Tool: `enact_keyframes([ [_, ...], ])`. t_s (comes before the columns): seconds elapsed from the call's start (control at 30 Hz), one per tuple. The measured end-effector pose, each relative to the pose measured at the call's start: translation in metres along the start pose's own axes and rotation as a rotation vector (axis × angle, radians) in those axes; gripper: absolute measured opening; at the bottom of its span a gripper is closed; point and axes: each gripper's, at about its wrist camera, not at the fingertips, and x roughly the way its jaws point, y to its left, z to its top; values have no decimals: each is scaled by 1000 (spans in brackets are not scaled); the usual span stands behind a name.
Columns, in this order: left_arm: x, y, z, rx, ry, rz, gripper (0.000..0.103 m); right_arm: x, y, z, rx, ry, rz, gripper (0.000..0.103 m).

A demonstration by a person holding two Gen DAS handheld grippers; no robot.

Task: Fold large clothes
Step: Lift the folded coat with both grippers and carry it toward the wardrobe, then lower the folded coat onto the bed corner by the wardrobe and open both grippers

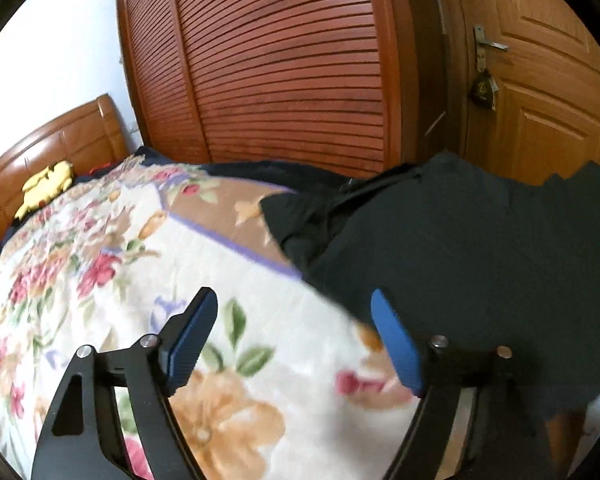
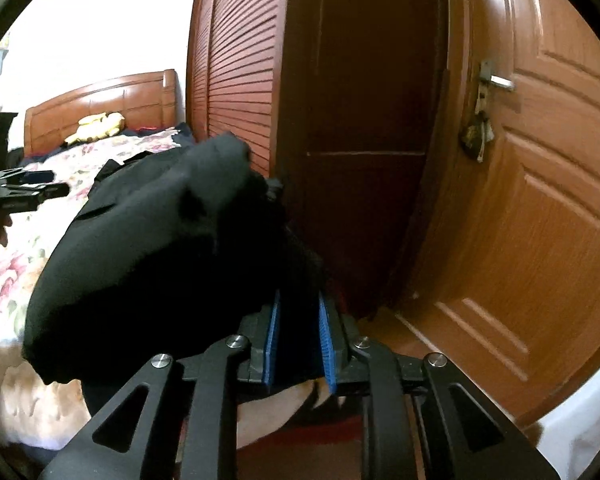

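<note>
Blue-padded left gripper (image 1: 294,336) spread wide and empty above the floral quilted bedspread (image 1: 100,280), just beside the near edge of the dark, soft garment (image 1: 460,248) lying heaped toward the foot of the bed; best brought down onto that edge and closed before any lifting. Right gripper (image 2: 299,340) part-open with dark cloth between its pads, firm pinch or not impossible to tell. Only from the right wrist: the garment's raised hump and the left gripper from the side; only from the left: its spread across the bed.
</note>
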Motion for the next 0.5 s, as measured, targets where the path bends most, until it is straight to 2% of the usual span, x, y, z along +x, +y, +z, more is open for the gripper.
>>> enact_keyframes([
  [0.03, -5, 4, -6, 1, 4, 2, 81, -8, 5, -1, -2, -16, -1, 30],
  [0.17, -21, 11, -28, 25, 21, 21, 81, -40, 24, 7, -21, -92, -24, 59],
  [0.23, -31, 14, -41, 37, 23, 26, 82, -52, 33, 14, -17, -114, 7, 66],
  [0.3, -41, 17, -53, 38, 21, 22, 83, -63, 48, 21, -50, -132, 25, 66],
  [0.4, -58, 23, -72, 17, 12, 2, 99, -62, 65, 31, -75, -130, 84, 66],
  [0.5, -75, 32, -88, -21, 1, -12, 103, -43, 71, 37, -74, -102, 142, 66],
])
